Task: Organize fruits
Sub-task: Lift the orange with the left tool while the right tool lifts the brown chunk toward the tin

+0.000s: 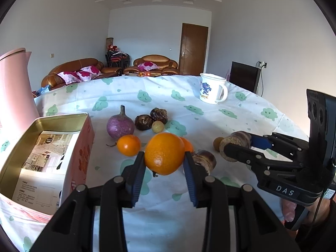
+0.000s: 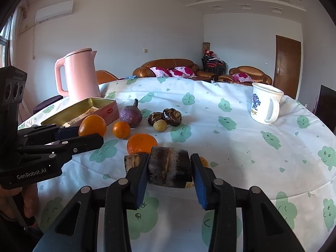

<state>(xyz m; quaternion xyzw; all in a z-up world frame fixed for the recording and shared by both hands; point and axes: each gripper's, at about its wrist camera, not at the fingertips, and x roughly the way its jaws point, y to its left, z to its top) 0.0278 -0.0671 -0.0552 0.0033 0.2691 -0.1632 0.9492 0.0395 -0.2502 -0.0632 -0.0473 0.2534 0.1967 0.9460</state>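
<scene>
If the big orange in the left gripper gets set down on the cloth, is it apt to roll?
Probably. The orange is nearly round with no flat side, so it may roll on the cloth. Its skin looks smooth and glossy, so perhaps a little slippery. The left gripper pinches it at mid-height without denting it, so it seems firm.

The cloth (image 1: 210, 113) on the table is white with mint-green smiling clouds. The kettle (image 2: 82, 73) is plain pink. The tin (image 1: 84, 147) is pink outside with red marks, gold inside. The mug (image 2: 264, 107) is white with a blue figure. The orange (image 1: 163, 153) is bright orange, the root (image 1: 120, 126) purple. Each hand-held gripper (image 2: 170, 172) is black with blue pads.
</scene>
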